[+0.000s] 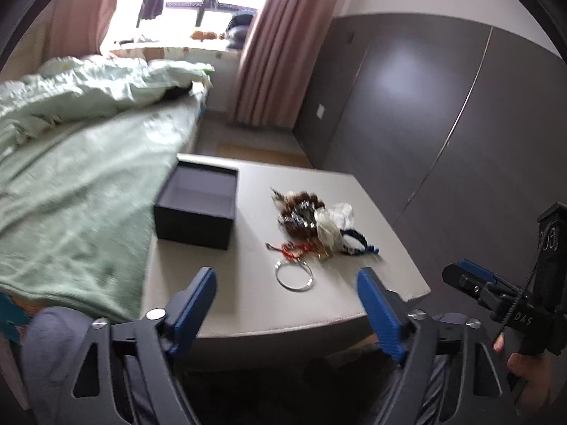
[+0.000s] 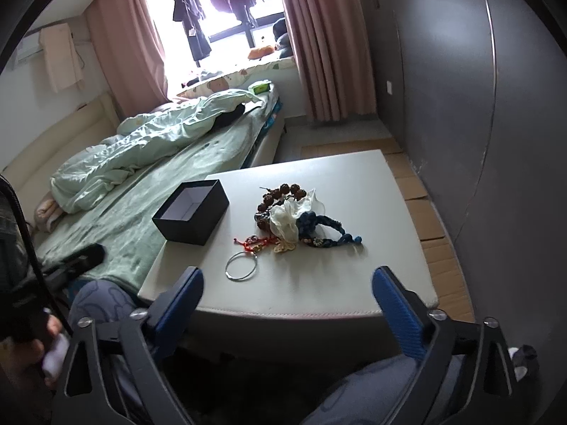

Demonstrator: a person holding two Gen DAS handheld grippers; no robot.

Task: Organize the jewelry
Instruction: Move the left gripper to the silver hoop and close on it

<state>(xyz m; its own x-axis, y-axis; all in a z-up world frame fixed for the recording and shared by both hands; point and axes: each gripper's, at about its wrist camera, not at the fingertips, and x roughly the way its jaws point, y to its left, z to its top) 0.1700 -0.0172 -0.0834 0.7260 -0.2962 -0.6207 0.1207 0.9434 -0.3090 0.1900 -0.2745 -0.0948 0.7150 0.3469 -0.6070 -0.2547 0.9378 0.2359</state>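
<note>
An open, empty black box (image 1: 198, 209) (image 2: 191, 214) stands at the left of a small grey table (image 1: 340, 304) (image 2: 354, 283). To its right lies a pile of jewelry (image 1: 312, 221) (image 2: 294, 217): brown beads, a white fabric piece, a dark blue braided band (image 2: 333, 233), a red cord (image 1: 292, 248) (image 2: 248, 242). A silver bangle (image 1: 295, 276) (image 2: 241, 265) lies nearest me. My left gripper (image 1: 287, 279) is open and empty above the table's near edge. My right gripper (image 2: 287, 279) is open and empty at the near edge; it also shows in the left wrist view (image 1: 460, 276).
A bed with green bedding (image 1: 78, 184) (image 2: 149, 163) touches the table's left side. A dark wardrobe (image 1: 460, 124) (image 2: 478, 106) runs along the right. Pink curtains (image 2: 326, 42) and a window are at the back. My knees sit below the table's near edge.
</note>
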